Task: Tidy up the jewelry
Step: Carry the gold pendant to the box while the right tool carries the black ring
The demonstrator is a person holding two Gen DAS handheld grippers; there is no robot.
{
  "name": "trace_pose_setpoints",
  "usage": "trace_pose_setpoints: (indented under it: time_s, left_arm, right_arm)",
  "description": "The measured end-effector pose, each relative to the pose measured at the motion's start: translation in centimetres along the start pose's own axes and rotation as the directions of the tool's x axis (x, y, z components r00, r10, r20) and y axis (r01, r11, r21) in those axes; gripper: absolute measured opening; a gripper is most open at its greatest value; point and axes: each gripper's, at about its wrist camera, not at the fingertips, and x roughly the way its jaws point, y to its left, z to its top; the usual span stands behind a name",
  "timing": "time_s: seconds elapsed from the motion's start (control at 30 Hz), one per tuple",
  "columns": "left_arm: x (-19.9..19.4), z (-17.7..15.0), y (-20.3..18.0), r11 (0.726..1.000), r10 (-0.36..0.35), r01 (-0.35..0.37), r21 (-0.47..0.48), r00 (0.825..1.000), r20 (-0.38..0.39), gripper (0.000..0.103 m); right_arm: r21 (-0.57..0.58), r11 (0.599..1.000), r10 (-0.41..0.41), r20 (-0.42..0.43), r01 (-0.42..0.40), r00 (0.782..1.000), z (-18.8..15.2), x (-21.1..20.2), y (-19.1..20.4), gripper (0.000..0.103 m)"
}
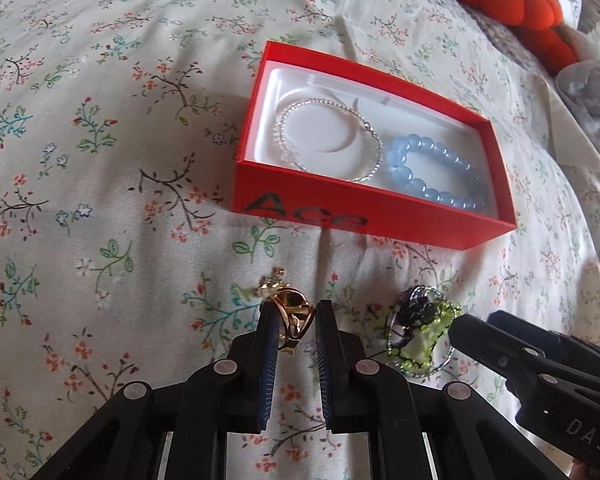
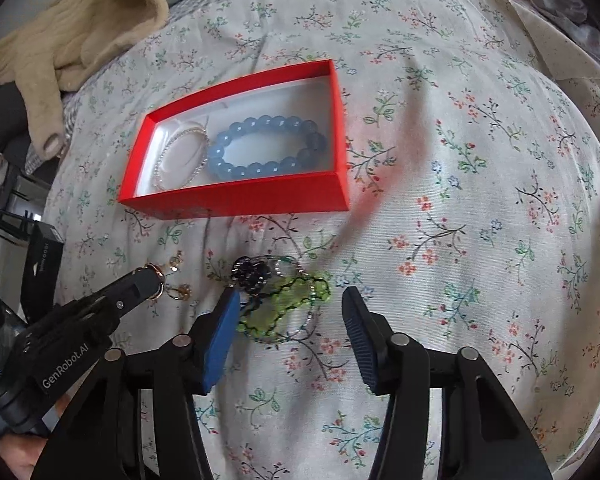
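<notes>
Gold ring (image 1: 291,322) pinched in left tongs (image 1: 293,320), right tongs (image 2: 290,300) open astride green beads (image 2: 284,304), red box (image 2: 236,200) behind.

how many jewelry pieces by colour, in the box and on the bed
Silver bracelet, in the red box: 1
Blue bead bracelet, in the box: 1
Gold ring, between the left tongs: 1
Small gold piece, on the bedspread: 1
Green and black beaded cluster, count within unclear: 1
Total: 5
</notes>
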Motion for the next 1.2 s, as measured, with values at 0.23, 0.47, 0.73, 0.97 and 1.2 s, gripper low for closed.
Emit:
trace_pose_setpoints:
  time_s: [0.23, 0.47, 0.73, 0.97, 1.2]
  left_arm:
    - [-0.7, -0.4, 1.4, 1.000, 0.011, -0.011, 0.006, 1.000, 0.000, 0.013]
    - [-0.9, -0.5, 1.9, 1.000, 0.015, -0.015, 0.009, 1.000, -0.003, 0.013]
    - [-0.9, -0.5, 1.7, 1.000, 0.003, -0.003, 0.003, 1.000, -0.008, 0.013]
    - [-2.0, -0.2, 2.0, 1.000, -0.023, 0.023, -0.021, 0.999, 0.025, 0.013]
    - [-3.8, 0.6, 2.5, 0.995, -0.074, 0.080, -0.063, 0.992, 0.099, 0.013]
  right_arm:
    - [-0.064, 0.998, -0.002, -0.012, 0.001, 1.000, 0.3, 1.1, 2.1, 0.032]
    - [-0.090, 0.996, -0.025, -0.020, 0.024, 0.999, 1.1, 2.5, 3.0, 0.026]
    - [-0.109, 0.993, -0.041, -0.024, 0.039, 0.999, 1.5, 3.2, 3.2, 0.018]
    - [-0.087, 0.996, 0.030, 0.021, -0.028, 0.999, 1.2, 0.6, 2.9, 0.018]
    - [-0.052, 0.996, 0.080, 0.144, -0.073, 0.986, 1.2, -3.3, 2.5, 0.018]
